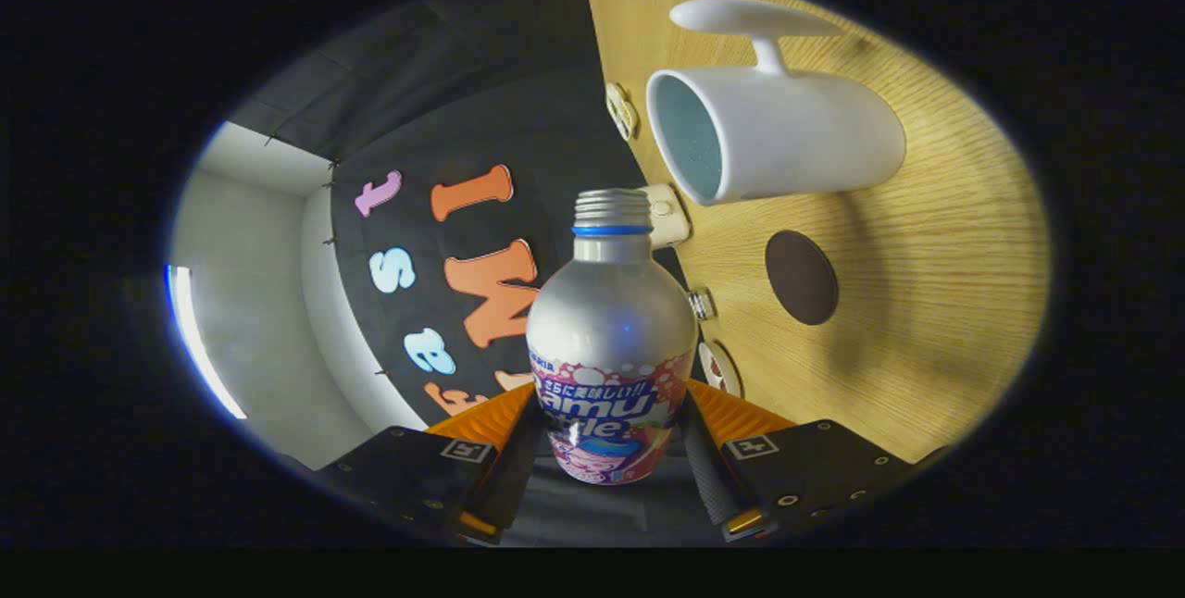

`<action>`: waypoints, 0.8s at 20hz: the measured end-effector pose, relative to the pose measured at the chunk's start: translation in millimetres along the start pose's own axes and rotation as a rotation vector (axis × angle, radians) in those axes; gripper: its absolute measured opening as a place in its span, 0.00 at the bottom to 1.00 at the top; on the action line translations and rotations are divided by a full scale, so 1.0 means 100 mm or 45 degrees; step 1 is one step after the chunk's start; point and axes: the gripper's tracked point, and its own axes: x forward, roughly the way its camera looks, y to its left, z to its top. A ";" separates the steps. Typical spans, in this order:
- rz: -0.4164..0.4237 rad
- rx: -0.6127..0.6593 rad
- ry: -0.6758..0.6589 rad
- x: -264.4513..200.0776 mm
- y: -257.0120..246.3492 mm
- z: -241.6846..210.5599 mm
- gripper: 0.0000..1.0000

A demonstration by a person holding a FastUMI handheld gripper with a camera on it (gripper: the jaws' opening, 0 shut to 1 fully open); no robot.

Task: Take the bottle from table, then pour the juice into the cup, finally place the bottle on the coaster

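My claw is clamped on the silver bottle, both fingers pressing its labelled sides; its cap is off. My fingers hide the label's edges, so the print there is cut off. Beyond the neck, on the wooden worktop, stand the white cup and dark round coaster.

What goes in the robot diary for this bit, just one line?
gripper: shut on bottle | bottle: uncapped, tipped, mouth toward cup | juice: none seen | coaster: bare, beside cup

Dim, fisheye warp, glare on bottle
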 end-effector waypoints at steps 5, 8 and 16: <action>0.022 0.059 -0.020 0.00 0.05 0.08 0.76; 0.039 0.089 -0.036 0.02 0.15 0.14 0.76; 0.076 0.114 -0.041 -0.04 0.27 0.26 0.76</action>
